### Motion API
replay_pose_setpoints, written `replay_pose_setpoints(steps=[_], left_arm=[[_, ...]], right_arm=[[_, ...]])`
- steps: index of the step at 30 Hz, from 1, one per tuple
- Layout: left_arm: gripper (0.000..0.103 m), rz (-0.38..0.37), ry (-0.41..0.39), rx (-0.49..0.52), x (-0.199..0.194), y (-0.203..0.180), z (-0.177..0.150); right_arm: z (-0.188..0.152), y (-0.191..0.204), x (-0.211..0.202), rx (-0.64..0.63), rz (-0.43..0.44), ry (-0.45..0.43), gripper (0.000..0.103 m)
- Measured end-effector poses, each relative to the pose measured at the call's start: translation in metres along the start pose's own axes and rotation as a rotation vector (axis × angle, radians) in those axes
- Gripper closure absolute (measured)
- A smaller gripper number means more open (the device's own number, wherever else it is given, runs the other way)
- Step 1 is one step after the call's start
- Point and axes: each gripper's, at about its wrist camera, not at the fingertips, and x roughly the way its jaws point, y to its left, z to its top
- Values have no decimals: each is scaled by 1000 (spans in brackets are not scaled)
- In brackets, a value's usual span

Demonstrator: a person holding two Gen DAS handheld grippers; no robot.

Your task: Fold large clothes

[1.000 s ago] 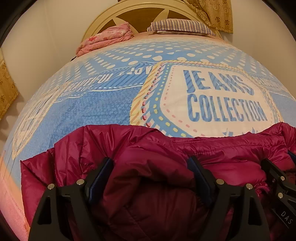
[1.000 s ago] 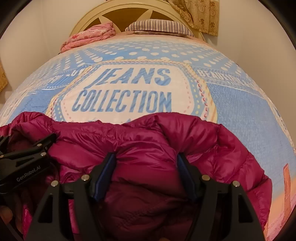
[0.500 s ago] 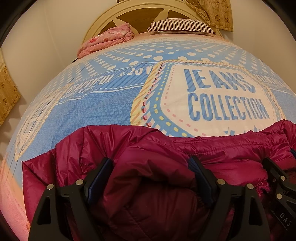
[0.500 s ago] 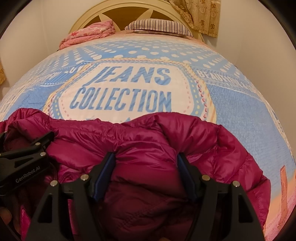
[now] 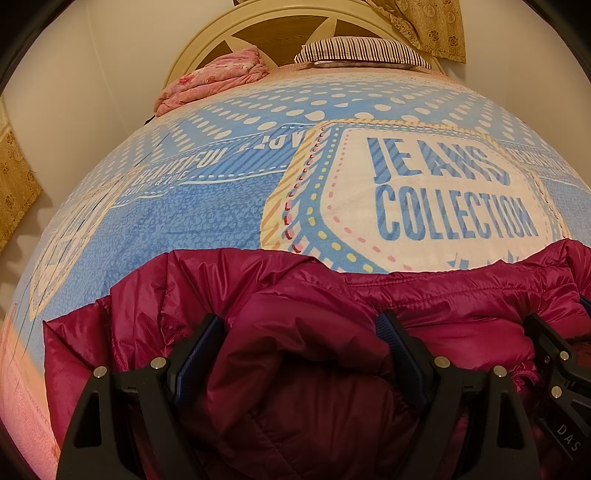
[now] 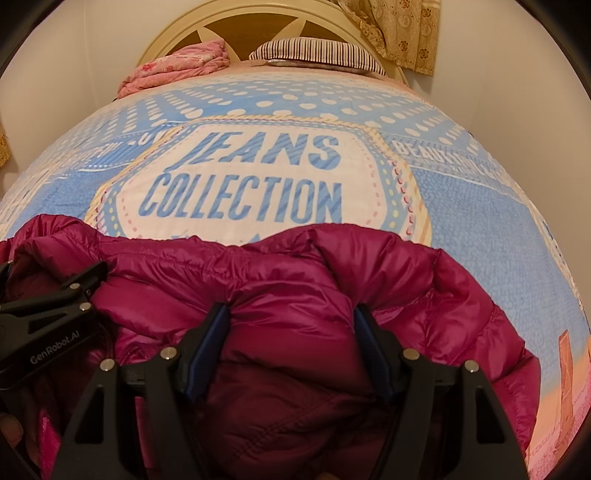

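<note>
A magenta puffer jacket [image 5: 295,295] lies bunched at the near end of the bed, also in the right wrist view [image 6: 314,273]. My left gripper [image 5: 301,328] has a thick roll of the jacket between its blue-padded fingers [image 5: 199,343], gripping it. My right gripper [image 6: 291,317] likewise holds a thick fold of the jacket between its fingers [image 6: 365,332]. The right gripper's body shows at the right edge of the left view [image 5: 557,362], the left one at the left edge of the right view [image 6: 51,306]. The jacket's near part is hidden under the grippers.
The bed has a blue and white cover [image 5: 221,221] printed "JEANS COLLECTION". A folded pink blanket [image 5: 214,77] and a striped pillow [image 5: 362,51] lie by the headboard [image 5: 280,22]. Walls stand on both sides; curtains [image 5: 432,26] hang at the top right.
Both grippers with the jacket have moved slightly forward and up along the bed; the grip on the jacket is unchanged.
</note>
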Motion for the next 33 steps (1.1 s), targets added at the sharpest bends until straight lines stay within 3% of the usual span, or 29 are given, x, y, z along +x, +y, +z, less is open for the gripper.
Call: replay_pose_setpoints(steps=[22, 24, 26, 28, 33], left_arm=[[13, 36, 7, 20, 2, -4, 3], [14, -1, 25, 12, 0, 3, 7], [14, -39, 49, -30, -10, 17, 11], [14, -109, 10, -81, -39, 38, 13], [14, -88, -70, -81, -109, 85, -19]], right_arm=[[2, 2, 1, -16, -22, 14, 32], [6, 0, 0, -17, -6, 29, 31], [9, -9, -11, -3, 10, 39, 27], [8, -18, -31, 24, 15, 0, 21], [-10, -42, -83, 20, 9, -53, 9]])
